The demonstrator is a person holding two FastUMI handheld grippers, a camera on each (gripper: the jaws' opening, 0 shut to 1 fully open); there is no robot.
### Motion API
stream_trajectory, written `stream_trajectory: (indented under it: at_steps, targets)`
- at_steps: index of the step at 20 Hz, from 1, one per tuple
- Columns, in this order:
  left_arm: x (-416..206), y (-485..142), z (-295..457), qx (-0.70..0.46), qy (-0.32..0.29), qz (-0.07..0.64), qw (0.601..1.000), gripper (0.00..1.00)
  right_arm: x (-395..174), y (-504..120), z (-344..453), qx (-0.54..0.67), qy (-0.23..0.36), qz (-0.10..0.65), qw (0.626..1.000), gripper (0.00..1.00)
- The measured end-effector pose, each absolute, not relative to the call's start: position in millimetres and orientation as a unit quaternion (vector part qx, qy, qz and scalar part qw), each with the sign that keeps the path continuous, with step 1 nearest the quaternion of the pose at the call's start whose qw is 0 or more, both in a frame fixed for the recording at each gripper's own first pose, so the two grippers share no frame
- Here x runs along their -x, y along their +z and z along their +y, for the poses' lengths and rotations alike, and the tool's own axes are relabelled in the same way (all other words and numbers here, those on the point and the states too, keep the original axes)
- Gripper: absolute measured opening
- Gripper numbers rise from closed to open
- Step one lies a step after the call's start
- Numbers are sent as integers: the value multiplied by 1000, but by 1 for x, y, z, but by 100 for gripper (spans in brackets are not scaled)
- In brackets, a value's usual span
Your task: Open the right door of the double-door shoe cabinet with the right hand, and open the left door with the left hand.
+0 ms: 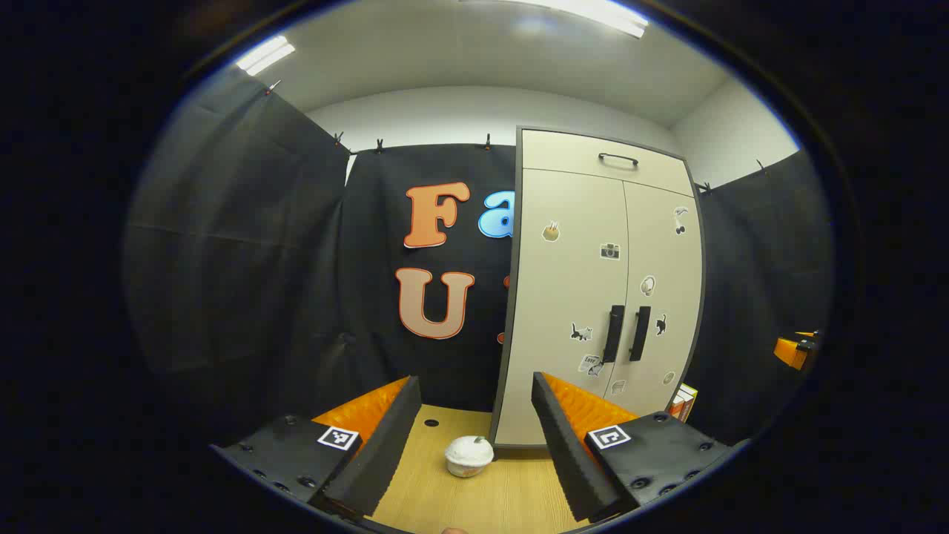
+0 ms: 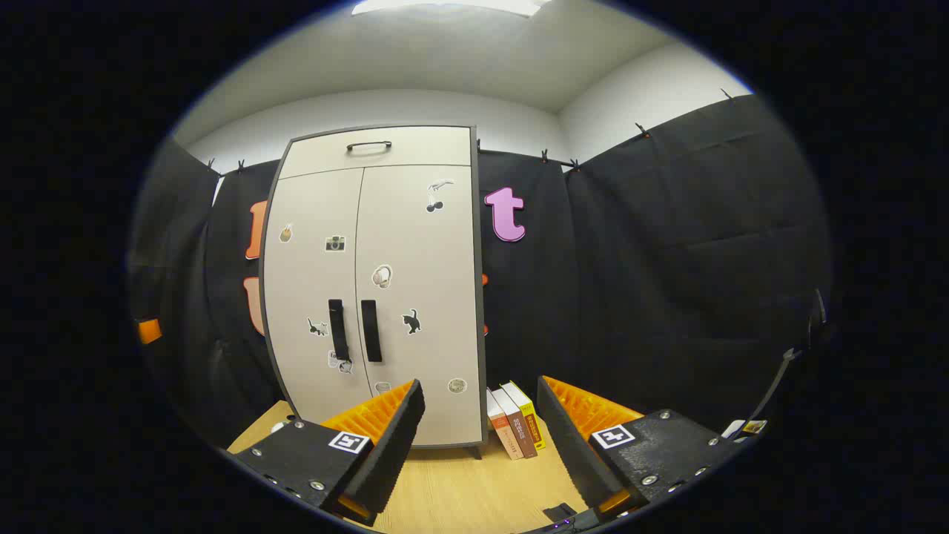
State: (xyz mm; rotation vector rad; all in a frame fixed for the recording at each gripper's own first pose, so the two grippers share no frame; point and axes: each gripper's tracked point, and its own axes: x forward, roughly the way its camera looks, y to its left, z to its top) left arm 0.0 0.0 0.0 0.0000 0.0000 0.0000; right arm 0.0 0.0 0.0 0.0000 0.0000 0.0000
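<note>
A beige double-door shoe cabinet (image 1: 593,282) (image 2: 385,245) stands on the wooden table with both doors closed and stickers on them. Two black vertical handles meet at the middle: the left door's handle (image 1: 613,333) (image 2: 337,329) and the right door's handle (image 1: 640,333) (image 2: 371,330). My left gripper (image 1: 474,415) is open, well short of the cabinet, which lies ahead to its right. My right gripper (image 2: 482,415) is open too, with the cabinet ahead to its left. Nothing sits between either pair of fingers. The other gripper shows as an orange bit at the edge of each view (image 1: 793,350) (image 2: 148,330).
A white lidded cup (image 1: 468,454) sits on the table (image 1: 489,497) in front of the cabinet's left corner. Three books (image 2: 513,429) lean at the cabinet's right side. A drawer with a black handle (image 2: 368,146) tops the cabinet. Black cloth walls close in behind and on both sides.
</note>
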Motion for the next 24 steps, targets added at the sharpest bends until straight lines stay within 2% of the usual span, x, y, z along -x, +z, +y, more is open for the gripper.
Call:
stream_trajectory:
  at_steps: [2, 4, 24]
  targets:
    - [0, 2, -1, 4, -3, -2, 1000, 98, 0, 0, 4, 3, 4, 1, 1000, 93]
    - [0, 4, 1, 1, 1, -6, 1000, 95, -3, -1, 7, 1, 5, 3, 1000, 93]
    - [10, 16, 36, -6, 30, -18, 999, 96, 0, 20, 22, 17, 11, -3, 1000, 93]
